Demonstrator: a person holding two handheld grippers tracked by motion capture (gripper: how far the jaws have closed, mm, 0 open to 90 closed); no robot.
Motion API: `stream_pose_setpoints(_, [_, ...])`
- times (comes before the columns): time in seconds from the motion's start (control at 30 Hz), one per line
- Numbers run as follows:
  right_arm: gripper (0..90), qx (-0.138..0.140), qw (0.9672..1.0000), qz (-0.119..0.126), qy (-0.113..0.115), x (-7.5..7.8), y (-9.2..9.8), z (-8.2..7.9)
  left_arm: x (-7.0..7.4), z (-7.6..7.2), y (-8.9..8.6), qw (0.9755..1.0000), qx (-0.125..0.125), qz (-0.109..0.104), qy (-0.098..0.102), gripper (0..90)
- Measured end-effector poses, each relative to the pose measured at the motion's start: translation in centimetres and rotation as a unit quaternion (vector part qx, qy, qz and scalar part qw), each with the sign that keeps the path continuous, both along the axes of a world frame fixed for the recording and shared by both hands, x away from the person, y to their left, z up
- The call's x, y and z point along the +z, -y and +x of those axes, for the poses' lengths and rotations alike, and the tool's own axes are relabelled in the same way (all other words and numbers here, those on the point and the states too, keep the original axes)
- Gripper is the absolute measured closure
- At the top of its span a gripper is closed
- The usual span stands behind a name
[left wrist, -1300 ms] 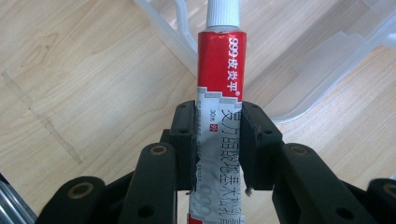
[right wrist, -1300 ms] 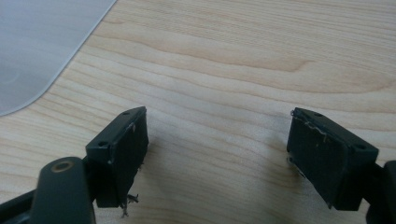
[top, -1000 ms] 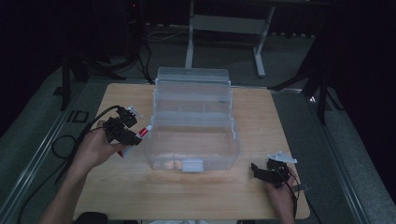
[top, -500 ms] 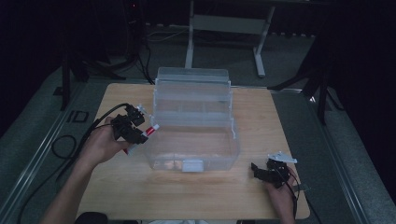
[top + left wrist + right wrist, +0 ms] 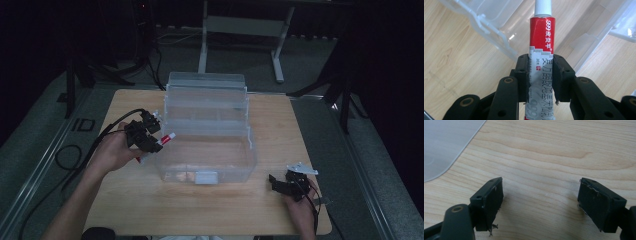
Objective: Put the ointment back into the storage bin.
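A red and white ointment tube (image 5: 540, 45) with a white cap is clamped between the jaws of my left gripper (image 5: 540, 80). In the high view the left gripper (image 5: 154, 144) hovers at the left rim of a clear plastic box (image 5: 210, 170), and the tube (image 5: 165, 140) points its cap toward the box. The box's lid (image 5: 206, 95) stands open at the back. My right gripper (image 5: 275, 182) rests low on the wooden table (image 5: 270, 215) at the front right, open with nothing between its pads (image 5: 491, 200).
A black cable (image 5: 70, 165) trails off the table's left side from the left gripper. Beyond the table stand a desk frame (image 5: 240, 30) and dark stands on a grey floor. The box corner (image 5: 446, 145) lies to the right gripper's upper left.
My left gripper has carried the tube up and to the right, from beside the box's left wall to over its rim. The right gripper has stayed put.
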State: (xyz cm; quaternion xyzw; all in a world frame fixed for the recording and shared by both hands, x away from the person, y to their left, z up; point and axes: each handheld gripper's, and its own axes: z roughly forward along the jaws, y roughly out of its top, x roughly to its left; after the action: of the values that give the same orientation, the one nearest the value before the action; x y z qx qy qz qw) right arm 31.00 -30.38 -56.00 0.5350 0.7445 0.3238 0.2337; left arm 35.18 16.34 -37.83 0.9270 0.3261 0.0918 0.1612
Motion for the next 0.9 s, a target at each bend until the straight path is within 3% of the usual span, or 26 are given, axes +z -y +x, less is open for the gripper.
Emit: stream_pose_setpoints(0.9, [20.2, 0.000, 1.0000, 0.000, 0.000, 0.0, 0.0, 0.0, 0.0, 0.8, 1.8, 0.9984, -0.052, 0.022, 0.001, 69.6])
